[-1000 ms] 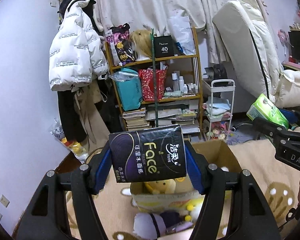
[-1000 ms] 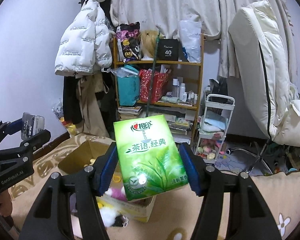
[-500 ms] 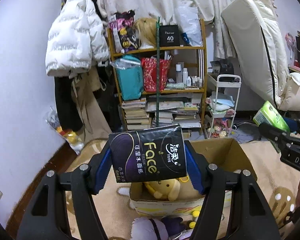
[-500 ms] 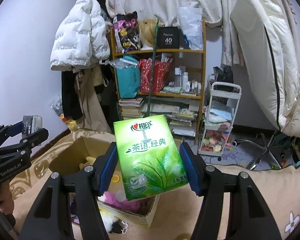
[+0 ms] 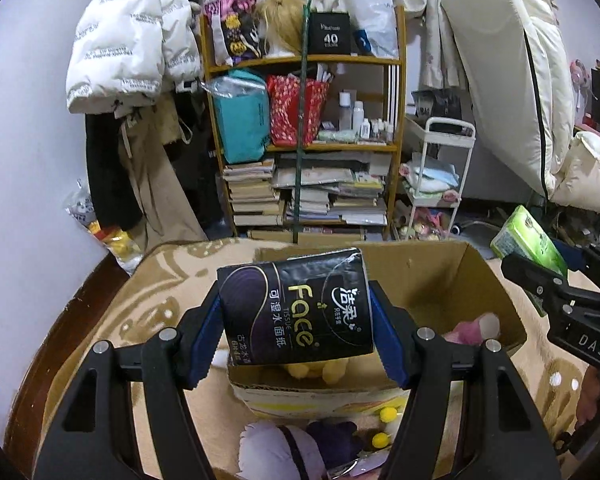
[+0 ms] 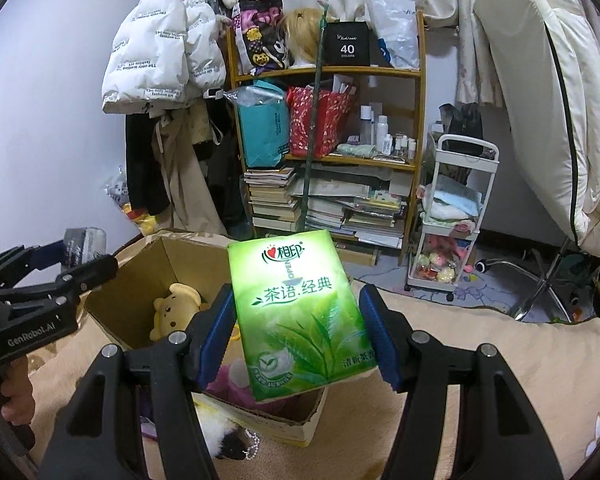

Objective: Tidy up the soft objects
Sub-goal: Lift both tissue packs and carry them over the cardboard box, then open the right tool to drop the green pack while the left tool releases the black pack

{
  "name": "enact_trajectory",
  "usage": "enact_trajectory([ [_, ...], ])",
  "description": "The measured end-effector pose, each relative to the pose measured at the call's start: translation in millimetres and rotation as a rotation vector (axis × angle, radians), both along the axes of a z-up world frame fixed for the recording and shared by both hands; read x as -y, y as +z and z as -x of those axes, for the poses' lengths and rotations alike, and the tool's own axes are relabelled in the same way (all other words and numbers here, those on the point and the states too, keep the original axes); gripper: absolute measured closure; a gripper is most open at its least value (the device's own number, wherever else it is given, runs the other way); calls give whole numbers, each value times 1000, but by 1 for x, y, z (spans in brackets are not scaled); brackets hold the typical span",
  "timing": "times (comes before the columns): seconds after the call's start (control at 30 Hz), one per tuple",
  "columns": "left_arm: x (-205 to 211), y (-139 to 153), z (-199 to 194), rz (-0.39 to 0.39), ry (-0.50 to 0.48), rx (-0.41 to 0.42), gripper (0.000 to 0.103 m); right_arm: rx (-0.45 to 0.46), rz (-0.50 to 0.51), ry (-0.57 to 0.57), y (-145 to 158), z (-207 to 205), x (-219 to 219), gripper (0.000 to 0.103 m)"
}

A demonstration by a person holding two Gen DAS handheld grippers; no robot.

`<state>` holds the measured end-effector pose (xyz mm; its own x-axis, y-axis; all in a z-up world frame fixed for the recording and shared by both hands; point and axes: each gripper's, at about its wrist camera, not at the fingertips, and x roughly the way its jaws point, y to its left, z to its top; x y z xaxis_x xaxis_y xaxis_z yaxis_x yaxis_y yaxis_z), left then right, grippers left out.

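Left gripper [image 5: 296,340]: clamped on black tissue pack [image 5: 296,308].
Right gripper [image 6: 300,332]: clamped on green tissue pack [image 6: 300,316].
Cardboard box [image 5: 496,292]: open, below both jaws.

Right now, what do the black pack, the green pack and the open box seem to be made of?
Black pack: probably glossy plastic film over soft tissue; it shines and wrinkles at the corner.
Green pack: same kind of film, with a bright glare.
Open box: matte brown corrugated cardboard, judging by its raw edges and folded flaps.
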<state>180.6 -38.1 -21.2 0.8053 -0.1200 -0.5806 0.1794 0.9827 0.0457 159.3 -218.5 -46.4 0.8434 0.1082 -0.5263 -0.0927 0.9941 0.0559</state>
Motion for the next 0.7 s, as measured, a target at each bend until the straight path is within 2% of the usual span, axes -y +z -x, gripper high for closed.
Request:
enact_trajectory([
  [0.13,3,-7,-2,-16,-5,-14,36,-10,-14,-1,-4,-5,3,37],
  [0.43,7,-11,-5,6,-31,-27,36,-40,-74,6,-14,-11,9,37],
  [0.7,4,-11,-8,7,-32,-29,36,-54,-53,25,-17,-11,3,37],
])
